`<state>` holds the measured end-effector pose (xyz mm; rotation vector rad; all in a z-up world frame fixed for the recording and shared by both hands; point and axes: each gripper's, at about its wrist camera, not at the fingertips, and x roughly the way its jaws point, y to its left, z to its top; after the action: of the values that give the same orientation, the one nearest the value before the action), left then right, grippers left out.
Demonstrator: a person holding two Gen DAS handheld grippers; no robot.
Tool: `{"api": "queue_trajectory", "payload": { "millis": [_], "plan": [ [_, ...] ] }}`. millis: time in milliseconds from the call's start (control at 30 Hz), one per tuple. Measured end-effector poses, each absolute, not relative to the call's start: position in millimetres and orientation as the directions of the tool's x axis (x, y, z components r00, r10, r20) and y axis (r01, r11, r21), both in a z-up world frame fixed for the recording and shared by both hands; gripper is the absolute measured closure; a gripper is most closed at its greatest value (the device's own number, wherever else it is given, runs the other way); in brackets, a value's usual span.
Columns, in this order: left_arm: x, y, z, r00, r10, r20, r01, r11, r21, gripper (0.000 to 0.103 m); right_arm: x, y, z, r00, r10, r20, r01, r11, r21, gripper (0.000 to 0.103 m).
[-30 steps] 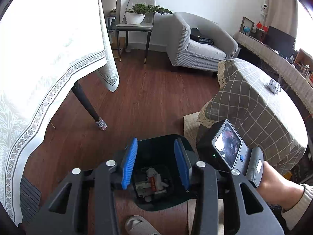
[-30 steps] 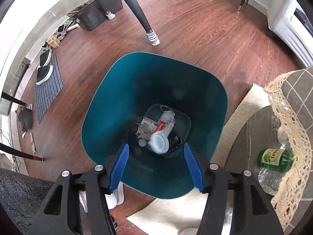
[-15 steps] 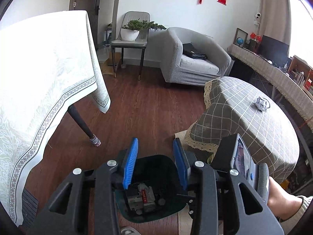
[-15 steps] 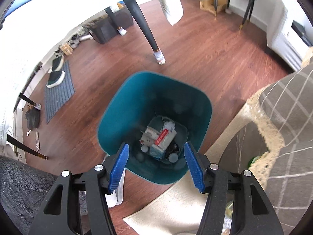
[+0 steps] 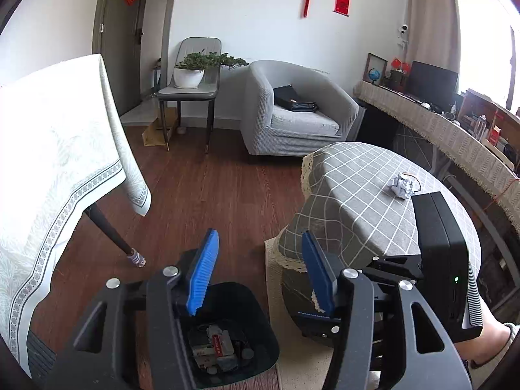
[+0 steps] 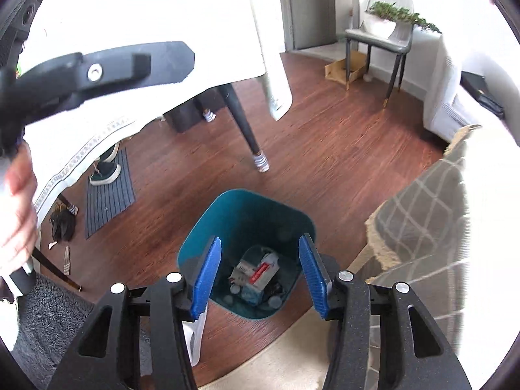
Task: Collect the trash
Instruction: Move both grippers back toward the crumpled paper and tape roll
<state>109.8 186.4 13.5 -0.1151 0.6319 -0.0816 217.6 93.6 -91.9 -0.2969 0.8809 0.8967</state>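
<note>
- We count one teal bin (image 6: 247, 224) on the wood floor, near the round table (image 5: 364, 195) with the checked cloth.
- Inside the bin we see several scraps: a white carton with a red label (image 6: 260, 271), some small round caps, and crumpled paper.
- One crumpled paper ball (image 5: 402, 187) lies on the round table, far right, well apart from the bin.
- Our left gripper (image 5: 258, 273) hangs above the bin, jaws opening, nothing between them.
- Our right gripper (image 6: 260, 279) hangs above the bin too, jaws closing on nothing.
- One armchair (image 5: 292, 110) and one potted plant (image 5: 191, 70) stand far off.
</note>
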Motion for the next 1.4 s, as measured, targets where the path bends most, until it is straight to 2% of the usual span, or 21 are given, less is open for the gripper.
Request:
{"api": "queue_trajectory", "payload": {
  "millis": [400,1167,1400],
  "plan": [
    [151,129,17,0.807,-0.16,-0.568,0.106,0.986,-0.127,0.029,251,26,-64,0.421,0.525,-0.74,-0.718,0.691,0.082,0.054],
    [239,26,6,0.75,-0.311,-0.583,0.277,0.949,-0.15,0.022,329,-120,-23,0.614,0.393,-0.685,-0.536,0.844,0.003,0.053],
    [266,-22,-6,0.719,-0.322,-0.616,0.328,0.938,-0.108,0.021,347,-177,-26,0.637,0.343,-0.69,-0.467,0.884,0.008,0.053]
  ]
}}
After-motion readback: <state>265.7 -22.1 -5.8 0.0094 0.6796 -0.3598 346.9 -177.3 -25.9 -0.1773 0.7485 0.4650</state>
